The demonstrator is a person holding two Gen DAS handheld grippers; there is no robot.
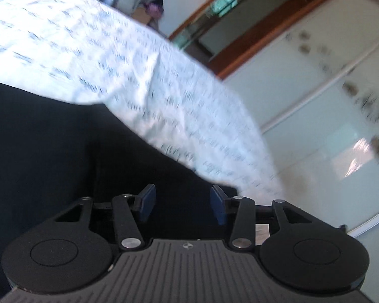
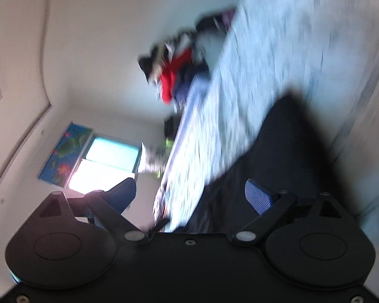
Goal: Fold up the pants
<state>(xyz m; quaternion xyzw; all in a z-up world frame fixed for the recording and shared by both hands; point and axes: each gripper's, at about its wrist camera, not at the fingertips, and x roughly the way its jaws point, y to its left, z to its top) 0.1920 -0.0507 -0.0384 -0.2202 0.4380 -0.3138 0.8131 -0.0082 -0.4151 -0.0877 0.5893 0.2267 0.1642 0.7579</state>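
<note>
The left gripper point(image 1: 183, 203) is standing with its blue-padded fingers point(image 1: 147, 202) partly spread and nothing pinched between them; the dark navy fabric pants point(image 1: 45, 156) are lying just beyond and beneath the tips, but the pads are not pressing on the cloth. The right gripper point(image 2: 194, 197) is hanging with its jaws spread wide, also empty, and it is tilted sharply, so the room is showing sideways in its view. One blue pad point(image 2: 259, 199) is sitting over the dark pants point(image 2: 273, 151); the other is out over the edge of the bed against the window point(image 2: 106, 161).

The pants are lying flat on the white bedsheet with small blue-grey print point(image 1: 93, 50), near the edge of the bed. Beyond them, a heap of mixed clothes with a red piece point(image 2: 169, 80) is sitting at the far side, and a frosted wardrobe door with a brown wooden frame point(image 1: 315, 88) is filling the left wrist view's background. Both pictures are blurred.

Judging from two empty grippers over laid cloth, a fold looks just set down and the hands are between grasps. The next move is likely calling for each gripper to find an edge of the pants, probably the waistband or hem end, close on it, and carry it across evenly. How many folds are already made I cannot tell.
</note>
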